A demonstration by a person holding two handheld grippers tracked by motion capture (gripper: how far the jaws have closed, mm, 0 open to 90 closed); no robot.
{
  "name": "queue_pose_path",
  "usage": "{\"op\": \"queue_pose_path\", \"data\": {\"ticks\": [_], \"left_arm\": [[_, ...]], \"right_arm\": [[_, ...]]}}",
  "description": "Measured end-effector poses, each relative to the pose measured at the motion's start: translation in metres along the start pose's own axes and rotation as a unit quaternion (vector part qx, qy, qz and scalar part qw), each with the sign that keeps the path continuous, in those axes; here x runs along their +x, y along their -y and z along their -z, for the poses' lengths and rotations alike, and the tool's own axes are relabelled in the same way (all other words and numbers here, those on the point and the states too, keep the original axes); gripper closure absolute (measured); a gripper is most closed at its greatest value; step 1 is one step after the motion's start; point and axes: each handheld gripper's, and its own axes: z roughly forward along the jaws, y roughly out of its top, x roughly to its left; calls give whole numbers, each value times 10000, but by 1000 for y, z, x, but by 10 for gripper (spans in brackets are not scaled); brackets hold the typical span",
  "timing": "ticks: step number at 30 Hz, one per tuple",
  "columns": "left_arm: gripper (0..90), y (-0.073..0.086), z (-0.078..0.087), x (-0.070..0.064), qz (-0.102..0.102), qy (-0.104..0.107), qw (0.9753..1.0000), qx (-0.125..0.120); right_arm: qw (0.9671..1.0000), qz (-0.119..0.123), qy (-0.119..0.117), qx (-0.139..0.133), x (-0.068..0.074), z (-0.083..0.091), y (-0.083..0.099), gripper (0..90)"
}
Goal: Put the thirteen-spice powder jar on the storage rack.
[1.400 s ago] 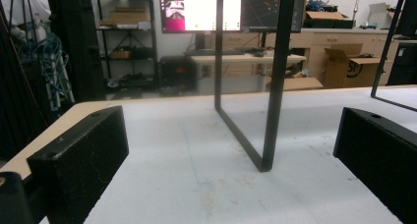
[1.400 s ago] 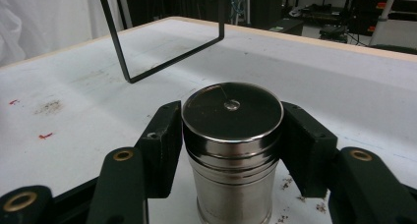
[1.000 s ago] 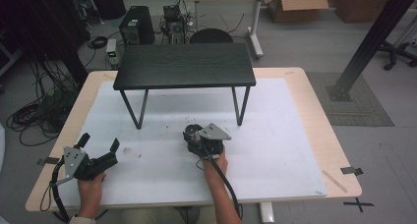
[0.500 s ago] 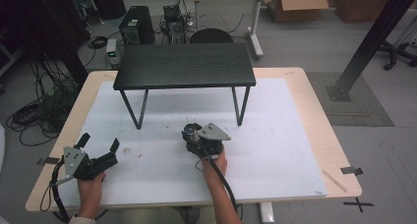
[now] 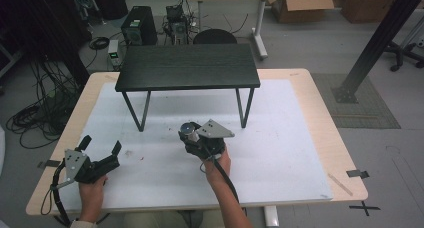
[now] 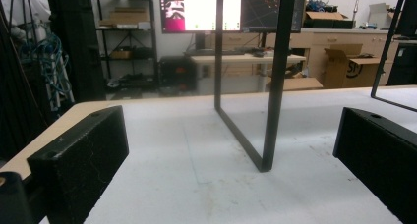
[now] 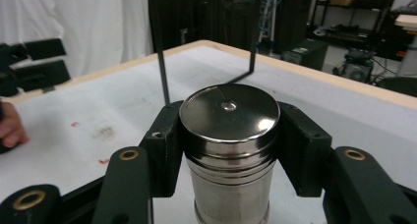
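Note:
A shiny steel cylinder [image 7: 228, 150] stands upright on the white mat, clamped between the two black jaws of my right gripper [image 7: 228, 145]. From above, the cylinder [image 5: 188, 130] shows its round top just in front of the small black table [image 5: 187, 67], with my right gripper [image 5: 191, 137] shut on it near the mat's middle. My left gripper [image 5: 101, 147] rests at the front left of the mat, jaws wide apart and nothing between them. Its own view looks along the open left gripper [image 6: 231, 160] toward a black table leg [image 6: 273, 86].
The black table stands on thin legs at the back of the white mat [image 5: 280, 138], which covers a wooden tabletop [image 5: 325, 123]. Beyond the far edge are computer towers [image 5: 136, 25], cables and another desk.

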Motion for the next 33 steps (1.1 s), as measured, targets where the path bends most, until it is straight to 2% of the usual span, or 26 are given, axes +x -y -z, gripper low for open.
{"op": "queue_pose_path", "data": {"ticks": [7, 11, 12, 13, 18, 24, 26, 27, 33], "left_arm": [[5, 0, 0, 0, -10, -2, 10000, 5], [5, 0, 0, 0, -12, -2, 10000, 9], [5, 0, 0, 0, -11, -1, 10000, 9], [5, 0, 0, 0, -12, -1, 10000, 10], [5, 0, 0, 0, -12, -1, 10000, 9], [5, 0, 0, 0, -9, 0, 10000, 10], [5, 0, 0, 0, -11, 0, 10000, 21], [5, 0, 0, 0, -9, -1, 10000, 13], [5, 0, 0, 0, -6, -2, 10000, 16]], "right_arm": [[9997, 124, -221, -41, 3, 11, -25, 485], [9989, 361, -299, 20, 6, 20, -45, 486], [9989, 361, -299, 20, 6, 20, -45, 486], [9985, 426, -353, -1, 6, 24, -53, 485], [9978, 464, -468, -7, 6, 30, -69, 486], [9970, 378, -680, -55, 0, 38, -91, 485], [9969, 400, -683, -44, 0, 39, -94, 486], [9965, 492, -680, -29, -1, 42, -101, 486], [9957, 519, -758, -97, -5, 46, -119, 485]]}}
